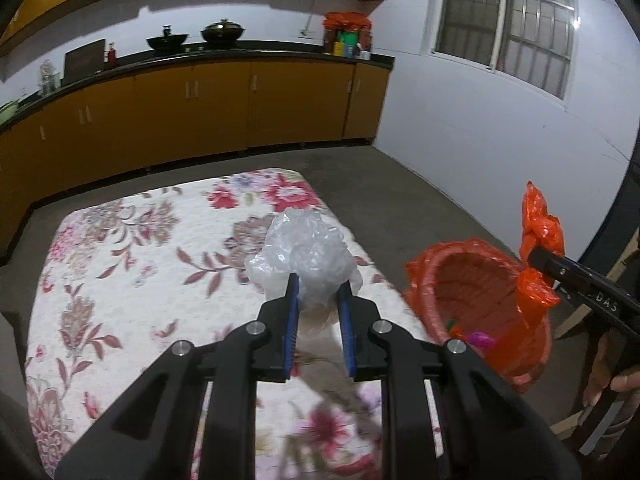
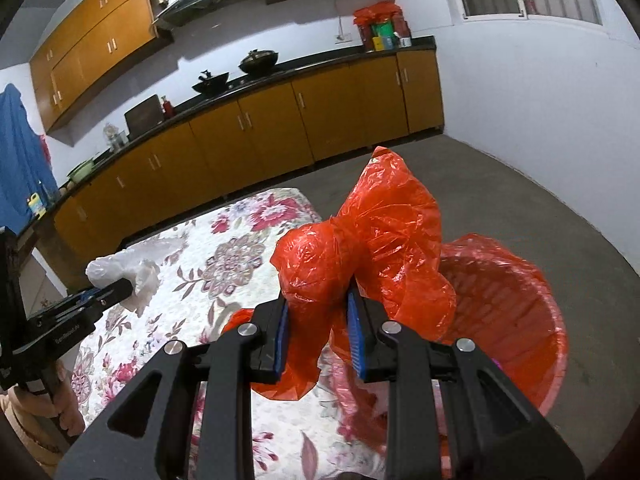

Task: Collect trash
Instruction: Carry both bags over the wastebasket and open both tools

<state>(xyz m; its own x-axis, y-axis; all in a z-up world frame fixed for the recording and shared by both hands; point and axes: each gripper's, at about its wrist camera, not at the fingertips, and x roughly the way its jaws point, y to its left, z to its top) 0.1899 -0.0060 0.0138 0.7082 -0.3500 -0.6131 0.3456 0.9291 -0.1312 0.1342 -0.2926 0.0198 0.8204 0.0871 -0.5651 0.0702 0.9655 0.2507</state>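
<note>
The crumpled clear plastic bag point(image 1: 306, 258) sits pinched between the blue-padded jaws of the left gripper point(image 1: 318, 296), which are drawn in close on it, with most of the wad bulging out beyond the tips. In the right wrist view the same wad hangs clear of the floral-patterned cloth-covered surface point(image 1: 140, 248), which lies below and ahead of those jaws.

To the right of the left jaws stands the red woven basket lined with a thin orange-red plastic bag point(image 1: 476, 280), just off the edge of the surface, with some small coloured scraps at its bottom. The right gripper point(image 2: 318, 316) has its jaws closed narrowly on a bunched fold of that orange-red liner point(image 2: 384, 232), lifting it ahead of and above the tips; the basket mouth lies open to the right of those jaws.

Judgement: the step in hand appears to be carrying the clear bag across to the basket.

- Keep the liner fold pulled up and aside so the mouth is not draped shut.
- Bring the left jaws fully over the opening before releasing; the wad is light and springy and could catch on the rim or the raised liner.
- Release low inside the mouth, not from above.
- Avoid tugging the liner hard; the film looks thin and may tear or drag the basket.
</note>
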